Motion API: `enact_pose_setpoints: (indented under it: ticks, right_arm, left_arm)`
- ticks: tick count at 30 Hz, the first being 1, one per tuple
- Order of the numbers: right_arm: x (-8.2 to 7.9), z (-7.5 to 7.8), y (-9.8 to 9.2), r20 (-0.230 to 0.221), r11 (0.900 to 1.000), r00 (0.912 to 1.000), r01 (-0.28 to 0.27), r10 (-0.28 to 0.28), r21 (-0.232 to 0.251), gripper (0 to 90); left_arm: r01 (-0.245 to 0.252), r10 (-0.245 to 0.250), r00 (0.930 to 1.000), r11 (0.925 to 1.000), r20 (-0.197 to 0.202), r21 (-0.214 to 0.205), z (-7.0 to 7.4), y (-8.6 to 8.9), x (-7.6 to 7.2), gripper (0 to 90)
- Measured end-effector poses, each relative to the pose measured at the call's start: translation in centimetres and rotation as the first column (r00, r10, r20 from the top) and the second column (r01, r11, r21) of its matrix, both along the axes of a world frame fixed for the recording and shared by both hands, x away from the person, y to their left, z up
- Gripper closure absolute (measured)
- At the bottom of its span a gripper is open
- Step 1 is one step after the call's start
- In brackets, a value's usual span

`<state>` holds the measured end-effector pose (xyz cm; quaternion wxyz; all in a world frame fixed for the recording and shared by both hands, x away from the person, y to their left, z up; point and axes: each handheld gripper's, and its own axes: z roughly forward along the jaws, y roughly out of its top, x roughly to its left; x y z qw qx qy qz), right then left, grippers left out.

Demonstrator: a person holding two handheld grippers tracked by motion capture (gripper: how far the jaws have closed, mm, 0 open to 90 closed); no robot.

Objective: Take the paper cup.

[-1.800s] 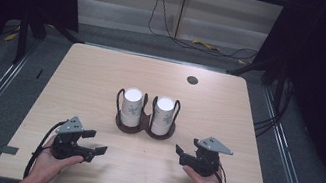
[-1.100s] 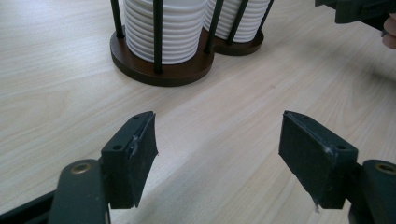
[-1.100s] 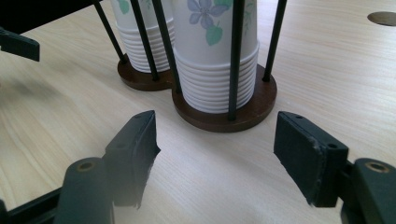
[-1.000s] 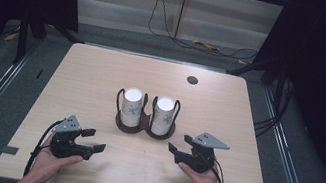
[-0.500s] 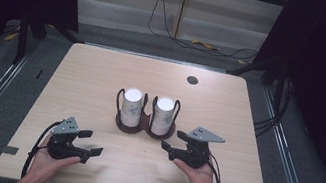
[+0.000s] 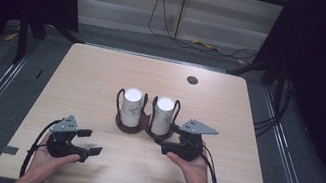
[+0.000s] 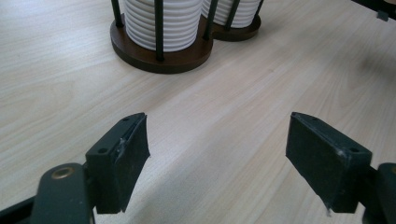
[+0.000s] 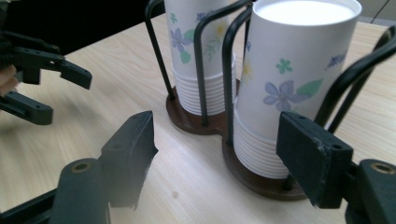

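Wooden table [image 6: 103, 76] fills the high view's centre, bearing a twin-ring cup holder [image 6: 130, 125] with two cup stacks; the right gripper [image 6: 166, 136] sits just beside its lower right, the left gripper [image 6: 89, 142] lower left. Left gripper view: jaws wide apart, holding nothing, holder [image 7: 154, 58] at top. Right gripper view: jaws, just opened, hold nothing, the nearer cup stack [image 8: 287, 74] beyond them

Right gripper [image 6: 169, 137] nearer cups [image 6: 162, 116]; wider
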<state>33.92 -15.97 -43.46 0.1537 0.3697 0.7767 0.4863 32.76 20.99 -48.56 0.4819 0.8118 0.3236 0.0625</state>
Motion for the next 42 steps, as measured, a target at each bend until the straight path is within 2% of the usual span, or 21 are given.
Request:
enact_pose_setpoints:
  ticks: [4, 6, 8, 18, 23, 26, 30, 34, 35, 36, 42]
  right_arm:
    - [0.3, 0.4, 0.3, 0.002, 0.9999, 0.9999, -0.012, 0.012, 0.009, 28.5]
    - [0.5, 0.8, 0.5, 0.034, 0.9983, 0.9986, -0.042, 0.040, 0.040, 28.5]
    - [0.7, 1.0, 0.7, 0.027, 0.9970, 0.9983, -0.054, 0.053, 0.056, 28.5]
    - [1.8, 2.5, 1.7, 0.020, 0.9917, 0.9941, -0.108, 0.107, 0.070, 29.7]
    - [2.4, 3.4, 2.1, 0.019, 0.9891, 0.9909, -0.135, 0.134, 0.060, 30.4]
    - [3.0, 4.3, 2.5, 0.023, 0.9876, 0.9879, -0.154, 0.154, 0.030, 31.9]
    - [4.1, 4.8, 3.2, 0.000, 0.9855, 0.9857, -0.168, 0.168, -0.020, 31.8]
    - [4.7, 5.1, 3.8, -0.001, 0.9845, 0.9849, -0.173, 0.173, -0.028, 31.4]
    - [4.8, 5.2, 4.0, 0.004, 0.9834, 0.9836, -0.180, 0.180, -0.021, 30.9]
    - [4.9, 5.7, 4.6, 0.012, 0.9811, 0.9813, -0.192, 0.192, -0.024, 30.5]
    - [5.8, 6.4, 5.7, 0.004, 0.9738, 0.9744, -0.225, 0.225, -0.035, 31.9]
  left_arm:
    - [0.000, 0.000, 1.0000, 1.0000, 0.001, -0.009, 0.0, 0.0, 0.0, 21.9]
    - [0.013, -0.013, 0.9997, 0.9997, -0.020, -0.019, 0.0, -0.1, -0.1, 23.1]
    - [0.020, -0.020, 0.9996, 0.9996, -0.018, -0.022, 0.0, -0.3, -0.2, 23.1]
    - [0.029, -0.029, 0.9995, 0.9993, -0.014, -0.023, -0.1, -0.6, 0.0, 23.3]
    - [0.035, -0.035, 0.9993, 0.9993, -0.010, -0.016, -0.1, -0.7, -0.1, 23.3]
    - [0.036, -0.036, 0.9993, 0.9993, -0.012, -0.013, -0.1, -0.6, -0.1, 24.0]
    - [0.037, -0.037, 0.9992, 0.9992, -0.011, -0.012, 0.0, -0.6, -0.1, 24.0]
    - [0.036, -0.037, 0.9987, 0.9990, -0.036, -0.028, -0.1, -0.6, 0.0, 24.5]
    - [0.033, -0.034, 0.9987, 0.9993, -0.039, -0.016, -0.1, -0.5, 0.0, 24.7]
    - [0.036, -0.036, 0.9987, 0.9994, -0.036, -0.003, -0.2, -0.5, 0.1, 24.7]
    - [0.040, -0.040, 0.9987, 0.9991, -0.032, -0.014, -0.2, -0.5, 0.0, 24.6]
